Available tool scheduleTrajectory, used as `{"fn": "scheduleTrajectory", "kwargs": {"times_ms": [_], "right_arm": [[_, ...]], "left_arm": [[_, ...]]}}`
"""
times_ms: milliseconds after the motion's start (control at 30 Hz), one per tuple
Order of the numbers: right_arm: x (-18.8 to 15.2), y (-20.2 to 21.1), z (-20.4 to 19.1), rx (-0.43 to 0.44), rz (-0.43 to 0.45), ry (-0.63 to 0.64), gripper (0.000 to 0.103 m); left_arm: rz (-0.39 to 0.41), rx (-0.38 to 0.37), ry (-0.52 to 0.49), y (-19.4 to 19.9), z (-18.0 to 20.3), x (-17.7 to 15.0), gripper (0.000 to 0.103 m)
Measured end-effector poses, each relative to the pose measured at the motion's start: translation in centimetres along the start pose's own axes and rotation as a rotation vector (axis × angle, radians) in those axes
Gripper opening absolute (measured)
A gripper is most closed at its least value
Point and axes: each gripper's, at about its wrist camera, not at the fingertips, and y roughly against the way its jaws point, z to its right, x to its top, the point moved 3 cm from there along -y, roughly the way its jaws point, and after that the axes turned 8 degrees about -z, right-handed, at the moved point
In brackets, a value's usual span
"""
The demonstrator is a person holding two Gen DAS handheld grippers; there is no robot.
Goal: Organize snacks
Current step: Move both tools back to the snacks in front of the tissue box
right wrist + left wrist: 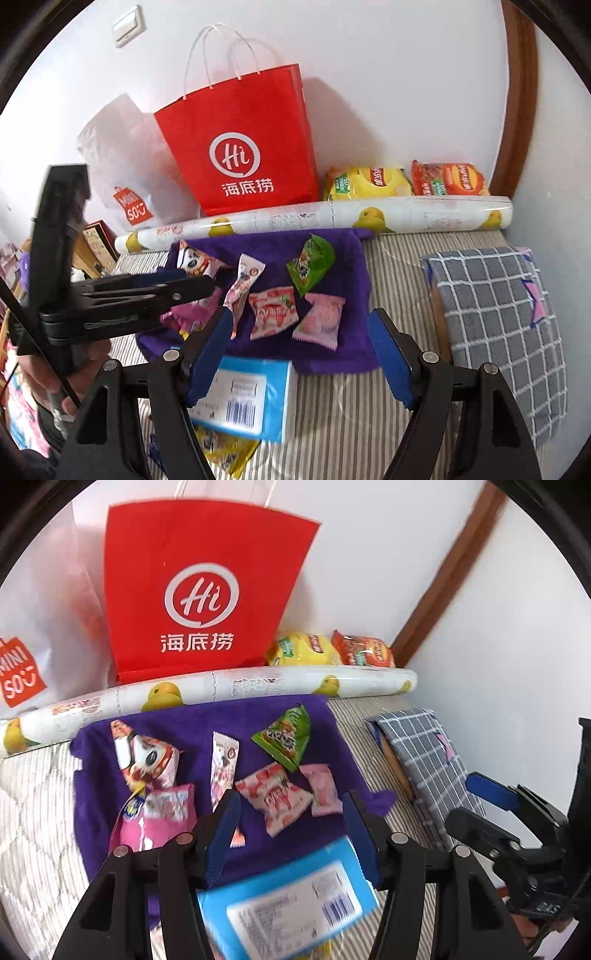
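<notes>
Where it meets the wall, the red bag [243,147] (white-handled) reads "Hi".

A red paper bag [243,147] with white handles stands against the white wall. A translucent white plastic bag [122,158] leans beside it. A rolled sheet printed with yellow fruit [332,218] lies before both. A grey checked cushion [498,314] rests on the striped bed cover [399,258]. A wall switch [129,26] is mounted above.

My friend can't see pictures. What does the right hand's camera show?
An open gripper hangs over small snack packets on a purple towel, with a blue box lying nearer. Behind stand a red paper bag and two chip bags.
</notes>
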Motion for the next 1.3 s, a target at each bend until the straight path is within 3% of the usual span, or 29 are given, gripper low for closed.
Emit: {"fn": "scheduleTrajectory", "kwargs": {"times_ms": [267,533,700,1000,1300], "right_arm": [[-4.5,2.8,-3.3,-0.015,0.06,0.069,0.076],[-8.6,1.9,-6.4,0.029,0.012,0.094,0.076],[-11.7,-0.7,-7.3,0.06,-0.076,0.099,0.076],[-15.5,-5.4,-8.2,0.018,-0.161,0.11,0.076],[-16.2,-8.6,-10.0,-0.042,-0.157,0.18,0.076]], "left_arm": [[0.071,0.118,0.039,6.0,-2.4,-5.8,0.061],[0.124,0.191,0.157,9.7,-6.9,-12.2,0.061],[0.103,0.185,0.184,10.0,-8.6,-14.9,0.061],[0.053,0.153,0.219,8.5,-10.5,-19.0,0.061],[0.038,0.141,0.26,7.7,-12.3,-21.2,0.061]]}}
